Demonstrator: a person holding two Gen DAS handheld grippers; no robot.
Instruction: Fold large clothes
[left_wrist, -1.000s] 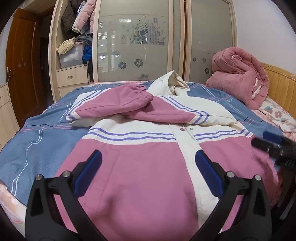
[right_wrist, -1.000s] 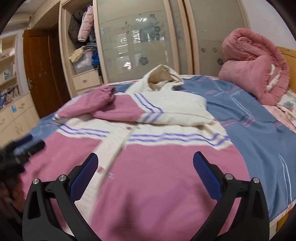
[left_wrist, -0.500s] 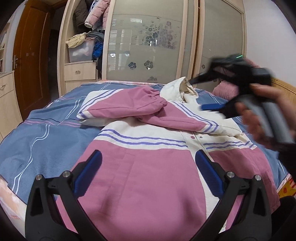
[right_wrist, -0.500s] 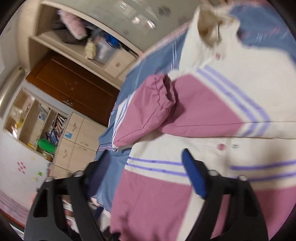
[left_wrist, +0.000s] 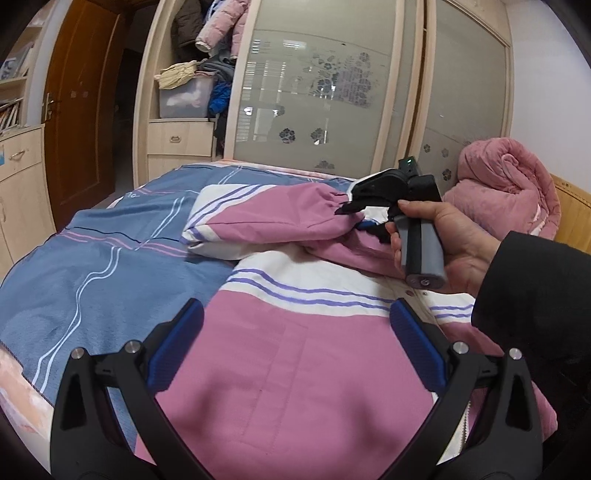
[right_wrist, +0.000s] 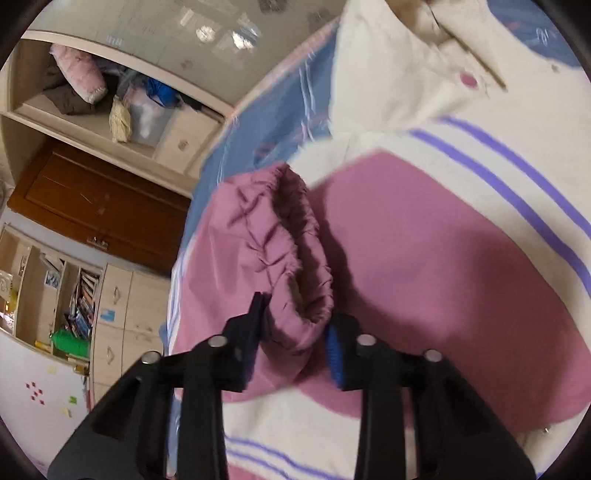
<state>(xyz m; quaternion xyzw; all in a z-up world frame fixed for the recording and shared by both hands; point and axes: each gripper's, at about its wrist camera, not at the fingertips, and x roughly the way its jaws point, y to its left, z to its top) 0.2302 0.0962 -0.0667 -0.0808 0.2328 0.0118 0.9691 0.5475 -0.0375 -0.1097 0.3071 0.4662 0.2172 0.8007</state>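
A large pink and cream jacket (left_wrist: 288, 354) with purple stripes lies spread on the bed, both sleeves folded across its chest. My left gripper (left_wrist: 293, 347) is open and empty, hovering above the jacket's lower front. My right gripper (right_wrist: 295, 332) has its jaws closed around the elastic cuff (right_wrist: 295, 251) of the upper pink sleeve; it also shows in the left wrist view (left_wrist: 354, 212), held by a hand at that cuff. The cream hood (right_wrist: 424, 48) lies beyond.
The bed has a blue striped cover (left_wrist: 92, 266). A rolled pink quilt (left_wrist: 506, 184) sits at the right by the wooden headboard (left_wrist: 572, 206). A wardrobe with glass sliding doors (left_wrist: 325, 96) and open shelves stands behind, and a brown door (left_wrist: 81, 110) at left.
My right gripper swung from the jacket's hem up across the chest to the sleeve cuff and closed on it. My left gripper stayed open and drifted slightly.
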